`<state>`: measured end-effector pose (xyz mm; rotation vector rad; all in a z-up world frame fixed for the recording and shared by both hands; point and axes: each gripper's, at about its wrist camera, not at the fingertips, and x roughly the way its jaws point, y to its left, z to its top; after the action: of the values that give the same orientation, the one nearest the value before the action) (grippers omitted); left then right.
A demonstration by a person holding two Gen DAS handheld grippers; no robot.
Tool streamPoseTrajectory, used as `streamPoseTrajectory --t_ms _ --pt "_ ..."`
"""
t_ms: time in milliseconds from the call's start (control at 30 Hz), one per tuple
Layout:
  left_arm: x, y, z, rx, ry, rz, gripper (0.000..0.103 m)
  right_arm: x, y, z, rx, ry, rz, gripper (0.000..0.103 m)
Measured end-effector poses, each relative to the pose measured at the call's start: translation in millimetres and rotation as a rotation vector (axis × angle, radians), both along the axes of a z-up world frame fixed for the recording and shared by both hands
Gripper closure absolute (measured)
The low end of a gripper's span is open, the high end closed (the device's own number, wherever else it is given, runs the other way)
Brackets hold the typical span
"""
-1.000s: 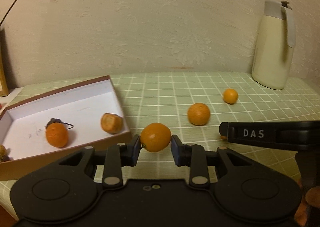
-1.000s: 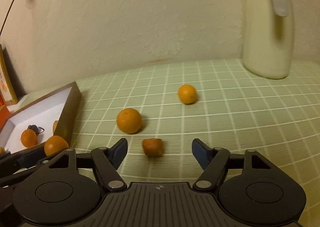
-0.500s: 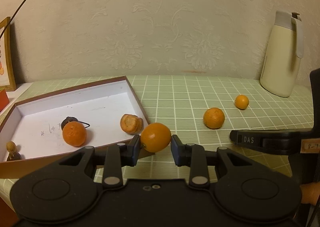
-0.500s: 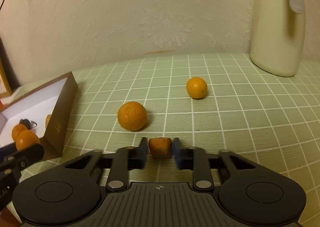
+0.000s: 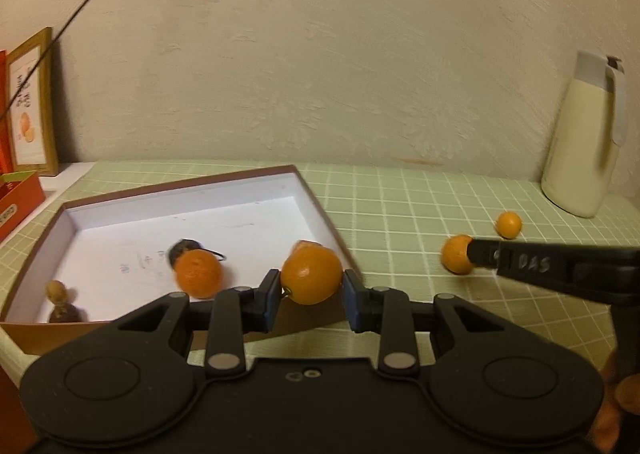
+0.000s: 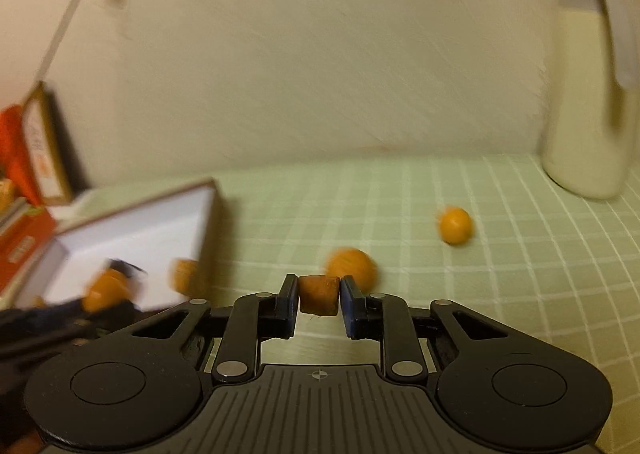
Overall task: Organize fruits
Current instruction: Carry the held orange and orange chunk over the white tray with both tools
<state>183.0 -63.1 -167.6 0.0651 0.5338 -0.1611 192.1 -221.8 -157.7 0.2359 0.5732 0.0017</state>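
Worktop [image 5: 420, 206]: green checked cover, running back to a pale textured wall. A cream thermos jug [image 5: 580, 142] stands at its far right.

Box [image 5: 192, 186]: shallow, white inside, brown rim, at the worktop's left. Contents: one orange [image 5: 198, 273], a dark object with a loop partly hidden behind it, a small brown piece at the near left corner, and a tan piece almost hidden behind the held fruit.

Left gripper [image 5: 310, 296]: closed on a round orange fruit [image 5: 311, 274], pads pressed to both its sides, held above the box's near right corner.

Right gripper [image 6: 319, 299]: closed on a small brownish-orange chunk [image 6: 319, 295], clamped between the pads, held off the worktop. The right wrist view is motion-blurred.

Loose on the worktop: a medium orange [image 6: 351, 266] just beyond the right gripper, and a smaller orange [image 6: 455, 225] farther right, near the jug.
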Motion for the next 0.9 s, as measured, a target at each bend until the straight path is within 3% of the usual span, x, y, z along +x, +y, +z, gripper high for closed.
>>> streamPoseTrajectory --t_ms 200,500,700,900 --pt "-2.1 32.0 12.6 -0.009 -0.02 0.069 0.08 -4.1 33.3 26.7 0.019 -0.079 0.102 0.08" --pt "5.9 88.6 40.2 0.017 -0.066 0.184 0.08 16.0 85.3 42.6 -0.003 -0.1 0.229 0.08" --pt "16.1 119.4 37.5 0.054 -0.062 0.251 0.08 38.1 113.5 48.2 -0.03 -0.103 0.279 0.08" --pt "20.3 142.8 30.1 0.015 -0.03 0.308 0.08 49.9 125.7 37.4 -0.067 -0.101 0.285 0.08"
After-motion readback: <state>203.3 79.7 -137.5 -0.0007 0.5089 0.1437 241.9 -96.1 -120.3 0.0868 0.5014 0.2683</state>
